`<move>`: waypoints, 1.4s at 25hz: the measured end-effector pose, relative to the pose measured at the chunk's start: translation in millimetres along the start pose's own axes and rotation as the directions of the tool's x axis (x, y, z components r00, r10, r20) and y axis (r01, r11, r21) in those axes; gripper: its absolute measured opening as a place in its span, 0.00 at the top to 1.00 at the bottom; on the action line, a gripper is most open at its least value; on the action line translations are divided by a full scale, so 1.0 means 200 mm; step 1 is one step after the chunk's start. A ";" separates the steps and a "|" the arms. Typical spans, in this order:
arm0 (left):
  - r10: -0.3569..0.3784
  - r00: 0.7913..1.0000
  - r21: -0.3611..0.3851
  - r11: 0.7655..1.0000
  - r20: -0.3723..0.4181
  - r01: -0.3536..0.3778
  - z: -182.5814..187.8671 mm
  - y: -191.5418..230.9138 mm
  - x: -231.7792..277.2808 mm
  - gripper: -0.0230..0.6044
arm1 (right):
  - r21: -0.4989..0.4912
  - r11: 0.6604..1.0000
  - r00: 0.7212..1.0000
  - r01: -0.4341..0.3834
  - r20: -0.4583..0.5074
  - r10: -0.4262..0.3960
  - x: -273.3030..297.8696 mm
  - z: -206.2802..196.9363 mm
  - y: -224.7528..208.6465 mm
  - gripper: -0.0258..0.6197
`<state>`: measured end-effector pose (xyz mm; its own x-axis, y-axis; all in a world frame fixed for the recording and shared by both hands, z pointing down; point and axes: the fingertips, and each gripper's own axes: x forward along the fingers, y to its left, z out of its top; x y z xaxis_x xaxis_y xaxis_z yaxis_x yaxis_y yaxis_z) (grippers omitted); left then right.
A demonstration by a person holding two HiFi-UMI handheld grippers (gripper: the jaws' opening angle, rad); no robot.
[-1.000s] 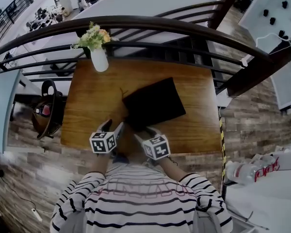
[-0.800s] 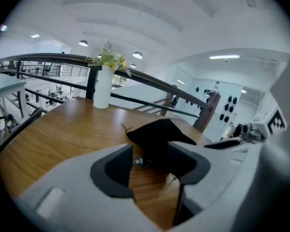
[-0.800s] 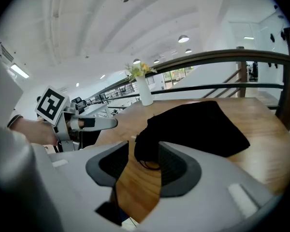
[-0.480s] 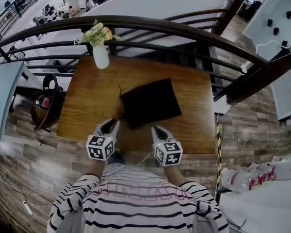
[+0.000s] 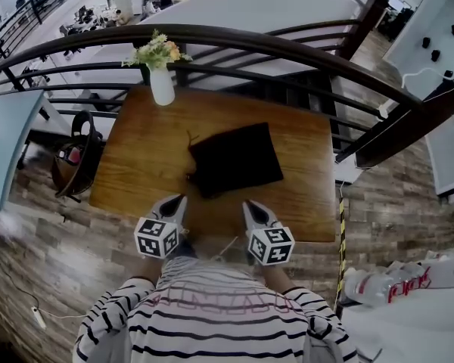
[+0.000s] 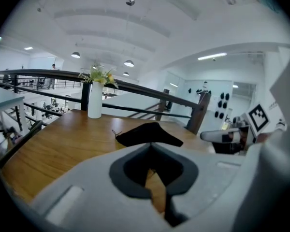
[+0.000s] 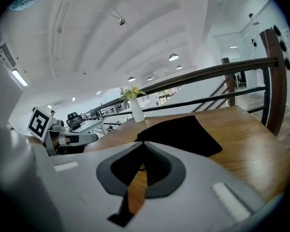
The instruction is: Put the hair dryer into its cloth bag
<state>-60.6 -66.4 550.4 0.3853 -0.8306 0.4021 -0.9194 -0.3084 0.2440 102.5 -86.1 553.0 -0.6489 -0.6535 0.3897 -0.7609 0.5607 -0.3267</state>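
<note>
Vase (image 5: 162,86): white, holding flowers, upright at the far left corner of the surface (image 5: 136,165), close to the railing (image 5: 287,48).
Left tongs (image 5: 178,199): closed tight with nothing in them, over the near edge, near the bag's left corner but apart from it.
Bag (image 5: 234,159): black cloth, lying in the middle of the surface, a thin cord poking out at its far left corner.
Right tongs (image 5: 250,204): closed tight and empty, over the near edge, clear of the bag.

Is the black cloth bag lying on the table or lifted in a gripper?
Lying on the table. The cloth bag rests on its top; the left gripper and right gripper are shut, empty and clear of it.
</note>
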 end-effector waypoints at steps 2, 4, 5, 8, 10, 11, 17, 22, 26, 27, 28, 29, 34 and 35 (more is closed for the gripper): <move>-0.010 1.000 0.016 1.000 -0.013 0.010 -0.03 -0.04 -0.02 0.96 | -0.009 1.000 1.000 -0.012 -0.004 0.012 -0.02 -0.01 0.01 0.96; -0.018 1.000 0.026 0.999 -0.024 0.019 -0.05 -0.07 -0.02 0.96 | -0.018 1.000 1.000 -0.022 -0.010 0.022 -0.04 -0.02 0.02 0.96; -0.021 0.999 0.028 0.999 -0.028 0.021 -0.06 -0.09 -0.02 0.96 | -0.023 0.999 1.000 -0.028 -0.013 0.027 -0.05 -0.02 0.01 0.96; -0.029 0.999 0.033 0.999 -0.040 0.030 -0.08 -0.13 -0.01 0.96 | -0.033 0.999 0.999 -0.038 -0.032 0.037 -0.07 -0.04 0.00 0.96; -0.038 0.998 0.038 0.998 -0.052 0.040 -0.09 -0.16 0.00 0.96 | -0.030 0.999 0.998 -0.038 -0.042 0.036 -0.09 -0.05 -0.01 0.96; -0.042 0.997 0.041 0.998 -0.058 0.045 -0.09 -0.17 0.01 0.96 | -0.027 0.999 0.998 -0.036 -0.047 0.035 -0.09 -0.06 -0.02 0.96; -0.055 0.995 0.056 0.997 -0.087 0.060 -0.12 -0.23 0.01 0.96 | -0.009 0.999 0.997 -0.034 -0.067 0.034 -0.14 -0.11 -0.03 0.96; -0.054 0.996 0.051 0.997 -0.078 0.058 -0.11 -0.25 -0.01 0.96 | -0.012 0.999 0.997 -0.045 -0.064 0.045 -0.15 -0.11 -0.01 0.96; -0.053 0.995 0.058 0.997 -0.081 0.057 -0.11 -0.27 -0.05 0.96 | -0.018 0.998 0.997 -0.057 -0.061 0.056 -0.15 -0.09 0.02 0.96; -0.052 0.995 0.059 0.997 -0.080 0.057 -0.10 -0.27 -0.05 0.96 | -0.019 0.998 0.996 -0.060 -0.060 0.059 -0.15 -0.08 0.03 0.96; -0.051 0.996 0.059 0.997 -0.078 0.056 -0.10 -0.28 -0.06 0.96 | -0.021 0.998 0.996 -0.063 -0.058 0.062 -0.16 -0.07 0.03 0.96; -0.051 0.996 0.059 0.997 -0.075 0.055 -0.09 -0.28 -0.07 0.96 | -0.024 0.998 0.996 -0.066 -0.055 0.065 -0.16 -0.06 0.04 0.96; -0.052 0.996 0.062 0.996 -0.078 0.057 -0.09 -0.28 -0.09 0.96 | -0.031 0.997 0.996 -0.069 -0.055 0.067 -0.17 -0.05 0.05 0.96; -0.053 0.995 0.063 0.996 -0.080 0.058 -0.09 -0.28 -0.09 0.96 | -0.032 0.997 0.996 -0.069 -0.055 0.067 -0.17 -0.05 0.05 0.96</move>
<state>-13.9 -25.0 545.4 0.4382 -0.7735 0.4579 -0.8988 -0.3845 0.2107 116.8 -53.0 544.5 -0.6969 -0.5859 0.4135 -0.7141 0.6201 -0.3248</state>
